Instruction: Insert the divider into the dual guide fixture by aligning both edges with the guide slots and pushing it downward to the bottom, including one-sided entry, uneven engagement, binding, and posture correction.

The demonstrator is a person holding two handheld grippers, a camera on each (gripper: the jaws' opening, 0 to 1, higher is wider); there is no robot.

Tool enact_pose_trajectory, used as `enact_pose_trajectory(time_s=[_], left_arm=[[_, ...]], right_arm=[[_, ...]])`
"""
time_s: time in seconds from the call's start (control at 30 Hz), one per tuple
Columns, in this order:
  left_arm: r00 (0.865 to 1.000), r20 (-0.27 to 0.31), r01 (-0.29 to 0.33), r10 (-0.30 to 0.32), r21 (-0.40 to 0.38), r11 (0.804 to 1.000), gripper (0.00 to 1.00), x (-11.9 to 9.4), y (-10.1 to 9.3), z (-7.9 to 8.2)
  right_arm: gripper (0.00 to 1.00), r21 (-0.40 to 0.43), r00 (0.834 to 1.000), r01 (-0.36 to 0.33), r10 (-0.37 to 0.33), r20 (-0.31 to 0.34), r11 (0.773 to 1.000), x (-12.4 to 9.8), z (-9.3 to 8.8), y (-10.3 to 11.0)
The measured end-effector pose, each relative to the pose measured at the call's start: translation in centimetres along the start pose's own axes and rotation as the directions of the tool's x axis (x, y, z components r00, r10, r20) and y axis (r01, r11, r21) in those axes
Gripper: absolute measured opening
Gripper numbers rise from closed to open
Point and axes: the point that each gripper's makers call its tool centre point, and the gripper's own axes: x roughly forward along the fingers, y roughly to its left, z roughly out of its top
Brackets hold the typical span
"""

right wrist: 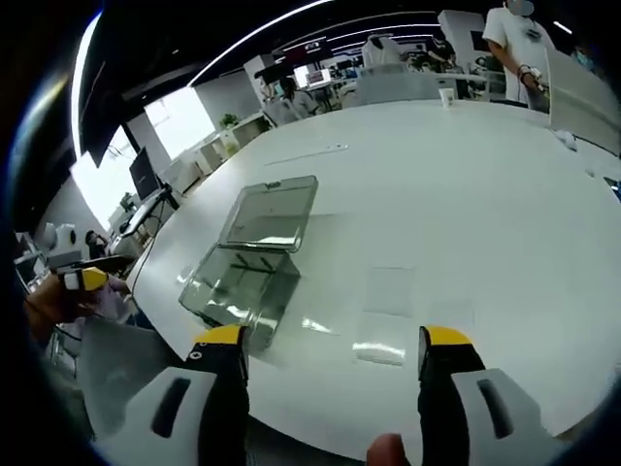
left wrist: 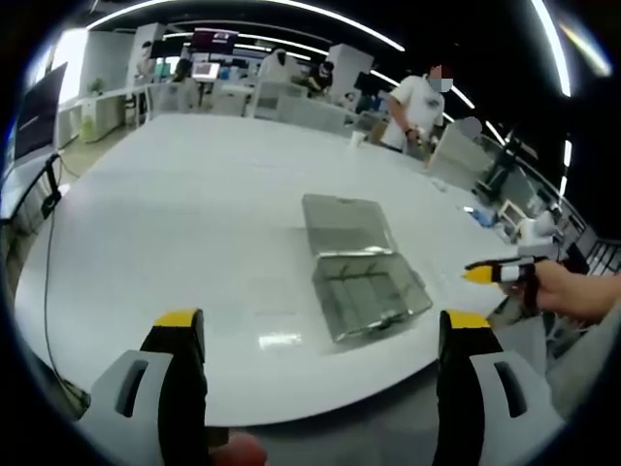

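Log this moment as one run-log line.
left gripper: open, empty | right gripper: open, empty | clear fixture box: on white table, lid open | insertion: not started

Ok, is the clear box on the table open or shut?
Open: the clear box has its lid swung back and lying flat on the white table behind it.

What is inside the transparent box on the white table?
The transparent box on the white table looks empty apart from faint upright ridges on its walls; whether these are guide slots is unclear. Its open lid lies flat behind it.
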Motion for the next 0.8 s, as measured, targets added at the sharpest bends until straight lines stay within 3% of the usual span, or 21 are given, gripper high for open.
enact_pose_trajectory(time_s=[0.8], left_arm=[[0.999, -0.021, 0.031, -0.031, 0.007, 0.999, 0.98, 0.7, -0.9, -0.5]], right_arm=[[0.46, -0.036, 0.990, 0.083, -0.087, -0.112, 0.996, 3.6, -0.2, -2.5]])
